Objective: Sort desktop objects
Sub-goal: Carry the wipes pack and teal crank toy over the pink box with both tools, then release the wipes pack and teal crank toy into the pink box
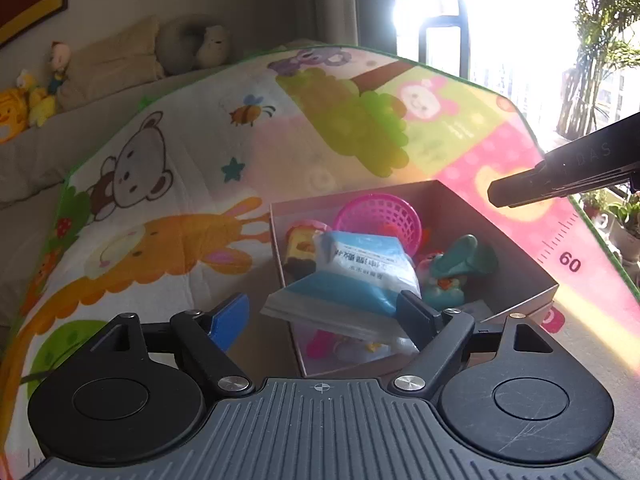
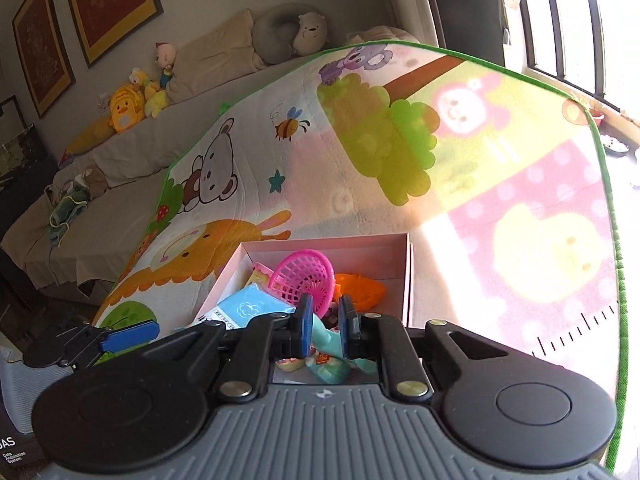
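Observation:
A pink cardboard box (image 1: pixel 516 240) sits on a cartoon play mat (image 1: pixel 192 152). It holds a pink toy basket (image 1: pixel 378 216), a blue-and-white wipes packet (image 1: pixel 360 268), a teal toy figure (image 1: pixel 456 268) and a yellow snack toy (image 1: pixel 300 246). My left gripper (image 1: pixel 324 316) is open, with the packet lying loose between its fingers over the box's near edge. In the right wrist view the box (image 2: pixel 408 280), basket (image 2: pixel 306 276), packet (image 2: pixel 248 306) and an orange toy (image 2: pixel 360 290) show. My right gripper (image 2: pixel 323 326) is narrowly open above the teal toy (image 2: pixel 328 354), apart from it.
The right gripper's body (image 1: pixel 568 176) reaches in at the right of the left wrist view. The left gripper's blue finger (image 2: pixel 128 334) shows at the left of the right wrist view. A sofa with plush toys (image 2: pixel 128 108) stands behind the mat. Bright windows are at the right.

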The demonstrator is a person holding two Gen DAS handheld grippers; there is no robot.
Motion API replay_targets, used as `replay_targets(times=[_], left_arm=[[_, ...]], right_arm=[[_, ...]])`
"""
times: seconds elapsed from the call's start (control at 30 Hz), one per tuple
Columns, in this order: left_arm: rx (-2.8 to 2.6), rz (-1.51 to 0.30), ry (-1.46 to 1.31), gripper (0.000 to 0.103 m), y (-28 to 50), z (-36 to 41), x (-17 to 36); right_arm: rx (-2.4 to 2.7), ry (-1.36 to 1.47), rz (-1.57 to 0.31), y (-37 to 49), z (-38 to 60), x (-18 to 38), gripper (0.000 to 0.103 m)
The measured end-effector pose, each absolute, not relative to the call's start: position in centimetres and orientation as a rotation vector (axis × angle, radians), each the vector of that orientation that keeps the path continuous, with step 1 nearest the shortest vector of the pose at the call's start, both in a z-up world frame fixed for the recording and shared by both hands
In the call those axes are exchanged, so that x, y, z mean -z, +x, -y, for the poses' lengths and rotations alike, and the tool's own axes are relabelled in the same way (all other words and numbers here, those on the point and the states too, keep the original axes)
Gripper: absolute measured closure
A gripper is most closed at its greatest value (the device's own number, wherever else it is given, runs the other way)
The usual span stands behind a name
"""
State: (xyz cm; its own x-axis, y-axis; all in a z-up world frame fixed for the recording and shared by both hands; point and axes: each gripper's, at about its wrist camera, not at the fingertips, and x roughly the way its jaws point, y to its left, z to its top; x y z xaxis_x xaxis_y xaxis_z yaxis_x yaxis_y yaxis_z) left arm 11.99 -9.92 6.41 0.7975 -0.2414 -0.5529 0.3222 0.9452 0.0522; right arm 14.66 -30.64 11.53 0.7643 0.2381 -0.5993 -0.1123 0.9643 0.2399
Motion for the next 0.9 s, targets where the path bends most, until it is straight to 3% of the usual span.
replay_targets(times=[0.13, 0.17, 0.27, 0.4, 0.57, 0.6, 0.63, 0.7, 0.73, 0.9], left_arm=[[0.286, -0.549, 0.176, 0.018, 11.8, 9.9, -6.4], [0.292, -0.546, 0.198, 0.023, 12.2, 10.4, -6.4], [0.322, -0.579, 0.238, 0.056, 14.3, 12.4, -5.9], [0.364, -0.622, 0.212, 0.064, 16.1, 13.5, -5.4], [0.446, -0.67, 0.179, 0.062, 15.3, 13.7, -4.8], [0.455, -0.677, 0.162, 0.061, 14.9, 13.2, -4.9], [0.46, -0.674, 0.147, 0.06, 14.1, 12.7, -5.0], [0.427, -0.635, 0.131, 0.041, 12.5, 11.3, -5.7], [0.404, -0.622, 0.12, 0.037, 11.9, 10.4, -6.1], [0.33, -0.603, 0.094, 0.024, 10.4, 7.7, -7.1]], right_arm=[[-0.205, 0.126, -0.671, 14.3, 29.2, -10.6, 0.089], [-0.209, 0.112, -0.668, 14.3, 28.8, -10.7, 0.088], [-0.193, 0.102, -0.657, 14.2, 28.2, -11.2, 0.081], [-0.158, 0.115, -0.65, 13.9, 29.0, -11.6, 0.077], [-0.131, 0.105, -0.642, 13.8, 29.6, -11.6, 0.068], [-0.136, 0.109, -0.644, 14.0, 29.5, -11.6, 0.064], [-0.146, 0.114, -0.642, 14.2, 29.2, -11.6, 0.054], [-0.162, 0.124, -0.634, 14.9, 28.6, -11.6, 0.037], [-0.176, 0.132, -0.636, 15.6, 27.9, -11.5, 0.033], [-0.157, 0.067, -0.643, 20.8, 23.8, -10.3, 0.032]])
